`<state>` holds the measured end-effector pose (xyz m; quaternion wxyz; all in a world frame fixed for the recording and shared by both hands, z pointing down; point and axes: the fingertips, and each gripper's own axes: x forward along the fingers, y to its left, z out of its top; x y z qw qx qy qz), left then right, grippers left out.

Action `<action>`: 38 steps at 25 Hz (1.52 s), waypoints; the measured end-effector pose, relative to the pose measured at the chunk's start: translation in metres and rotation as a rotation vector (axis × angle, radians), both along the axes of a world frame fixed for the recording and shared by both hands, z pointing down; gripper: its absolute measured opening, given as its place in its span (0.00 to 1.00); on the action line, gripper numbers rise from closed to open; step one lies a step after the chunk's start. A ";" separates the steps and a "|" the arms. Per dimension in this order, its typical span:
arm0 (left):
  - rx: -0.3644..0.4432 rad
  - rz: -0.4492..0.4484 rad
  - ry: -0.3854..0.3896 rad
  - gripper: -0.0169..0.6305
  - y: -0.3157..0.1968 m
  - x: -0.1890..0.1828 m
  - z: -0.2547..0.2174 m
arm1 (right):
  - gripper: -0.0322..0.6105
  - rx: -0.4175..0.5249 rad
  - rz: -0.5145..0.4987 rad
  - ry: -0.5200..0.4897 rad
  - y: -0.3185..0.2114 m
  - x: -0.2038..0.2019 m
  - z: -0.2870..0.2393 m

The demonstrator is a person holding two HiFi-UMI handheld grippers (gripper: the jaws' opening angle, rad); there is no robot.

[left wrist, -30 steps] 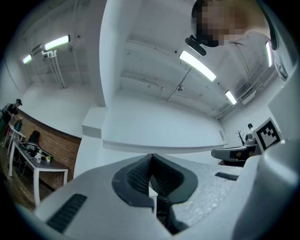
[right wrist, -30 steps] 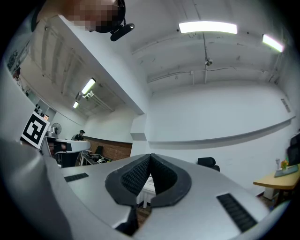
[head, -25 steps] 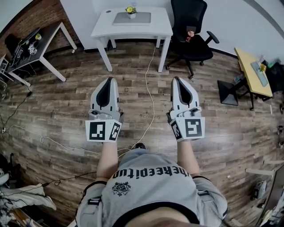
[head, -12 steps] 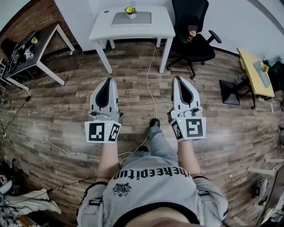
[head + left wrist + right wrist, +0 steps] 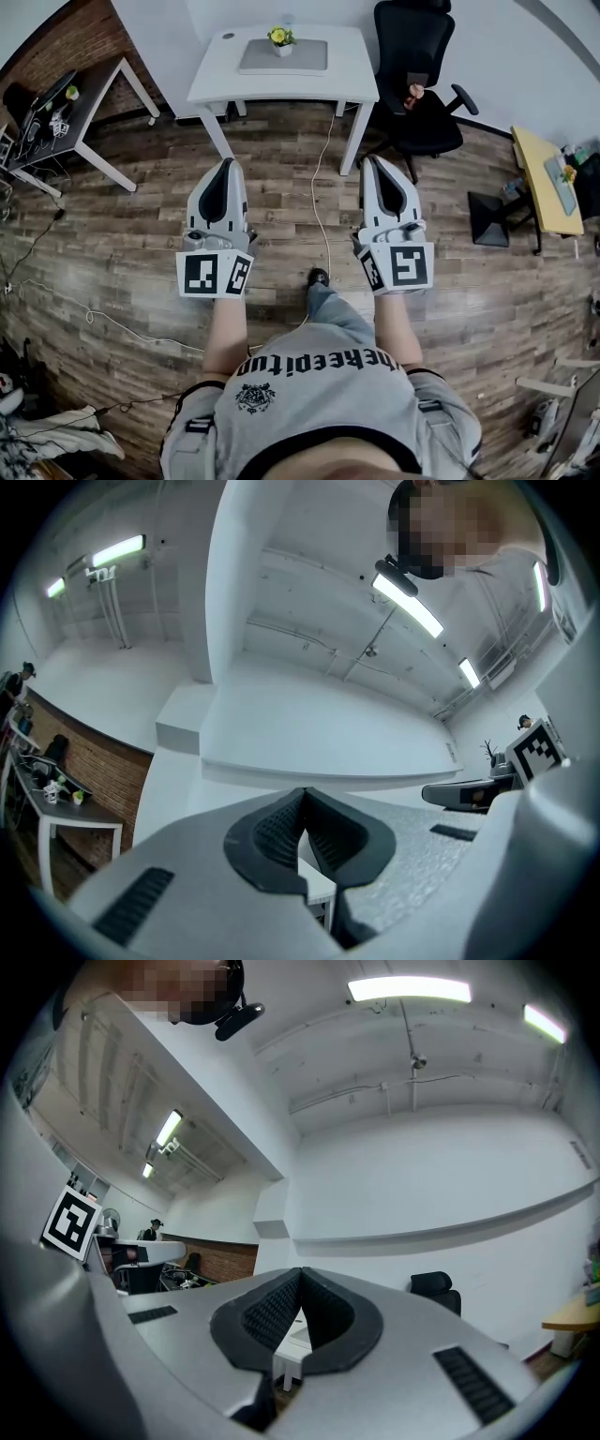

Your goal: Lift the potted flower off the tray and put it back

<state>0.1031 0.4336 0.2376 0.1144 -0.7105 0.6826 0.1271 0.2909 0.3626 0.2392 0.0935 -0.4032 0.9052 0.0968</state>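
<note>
The potted flower (image 5: 279, 38), yellow blooms in a small white pot, stands on a grey tray (image 5: 284, 58) on the white table (image 5: 347, 75) at the far end of the room. My left gripper (image 5: 225, 165) and right gripper (image 5: 375, 161) are held side by side over the wooden floor, well short of the table and pointing at it. In the left gripper view the pads of the left gripper (image 5: 302, 797) meet with nothing between them. The right gripper (image 5: 300, 1276) shows the same in its own view. A slice of the white table (image 5: 292, 1340) shows below the closed tips.
A black office chair (image 5: 419, 86) stands right of the table. There is a dark desk (image 5: 70, 98) with clutter at the left and a yellow table (image 5: 547, 169) at the right. A white cable (image 5: 319, 202) runs across the floor between the grippers. The person's foot (image 5: 319, 277) is forward.
The person has walked toward the white table, which now sits lower and larger in the head view. One leg has stepped forward. Both grippers stay shut and side by side.
</note>
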 end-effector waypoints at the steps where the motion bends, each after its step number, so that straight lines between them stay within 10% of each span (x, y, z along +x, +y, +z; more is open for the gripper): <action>1: 0.002 -0.005 -0.002 0.03 -0.012 -0.002 -0.002 | 0.05 0.002 -0.004 -0.001 -0.013 -0.002 -0.002; 38: 0.006 -0.075 -0.014 0.03 -0.292 -0.103 0.004 | 0.05 0.011 -0.039 -0.030 -0.310 -0.097 0.002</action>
